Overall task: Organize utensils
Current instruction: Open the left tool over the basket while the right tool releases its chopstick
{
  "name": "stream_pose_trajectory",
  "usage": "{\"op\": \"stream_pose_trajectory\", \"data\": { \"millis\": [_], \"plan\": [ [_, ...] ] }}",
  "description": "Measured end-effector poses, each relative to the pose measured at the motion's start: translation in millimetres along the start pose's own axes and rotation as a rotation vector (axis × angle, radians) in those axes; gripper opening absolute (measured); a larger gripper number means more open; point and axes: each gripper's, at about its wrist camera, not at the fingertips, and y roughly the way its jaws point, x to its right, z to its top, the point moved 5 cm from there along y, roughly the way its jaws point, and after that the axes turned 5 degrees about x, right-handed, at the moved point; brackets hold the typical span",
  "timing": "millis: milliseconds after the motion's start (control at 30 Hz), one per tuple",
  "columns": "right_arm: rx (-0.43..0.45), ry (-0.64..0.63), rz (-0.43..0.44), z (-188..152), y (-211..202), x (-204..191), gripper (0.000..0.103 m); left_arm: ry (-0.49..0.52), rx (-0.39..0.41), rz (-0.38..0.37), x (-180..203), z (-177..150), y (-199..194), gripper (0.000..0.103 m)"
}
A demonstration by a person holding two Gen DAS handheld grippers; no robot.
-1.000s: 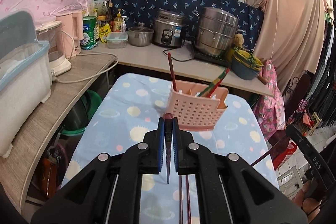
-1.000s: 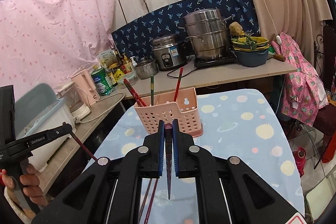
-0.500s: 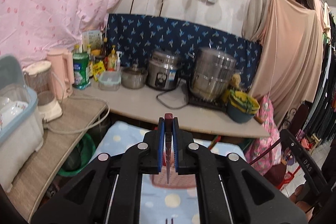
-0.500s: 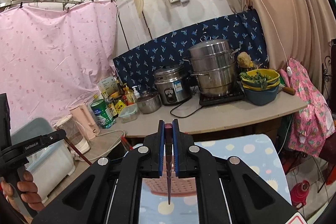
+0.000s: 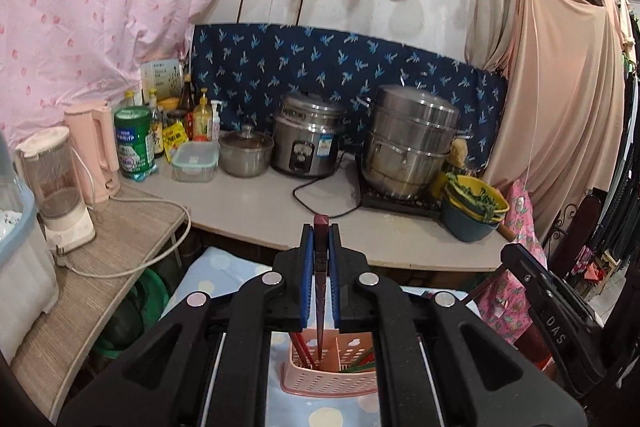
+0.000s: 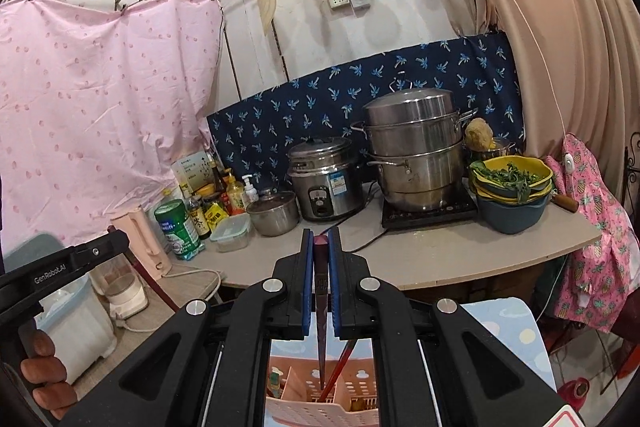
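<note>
My left gripper [image 5: 320, 227] is shut on a dark red chopstick [image 5: 319, 291] that hangs point down over the pink perforated utensil caddy [image 5: 328, 381]. Red and green chopsticks stand in the caddy's compartments. My right gripper [image 6: 321, 235] is shut on another dark red chopstick [image 6: 321, 327], its tip just above the same caddy [image 6: 320, 403], where a red chopstick leans. The caddy stands on a blue spotted tabletop [image 5: 224, 267]. Each gripper shows at the edge of the other's view: the right one [image 5: 552, 311], the left one [image 6: 60, 267] with a hand on its grip.
Behind the table runs a counter [image 5: 280, 211] with a rice cooker [image 5: 308, 135], a steel steamer pot [image 5: 412, 143], a small lidded pot, bottles, a pink kettle, a blender and stacked bowls of greens [image 5: 474, 207]. A white lidded bin [image 5: 20, 247] stands at the left.
Both grippers have risen and moved forward with their chopsticks. The caddy has dropped from mid-frame to the bottom of both views, now under the chopstick tips.
</note>
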Motion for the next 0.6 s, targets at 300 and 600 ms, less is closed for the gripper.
{"op": "stream_pose_trajectory", "data": {
  "millis": [300,600],
  "plan": [
    [-0.090,-0.022,-0.019,-38,28,7,0.007,-0.016,-0.077,0.017,-10,-28,27,0.008],
    [-0.066,-0.026,-0.012,-32,16,5,0.028,0.008,-0.069,0.050,-13,-34,20,0.044]
  ]
}}
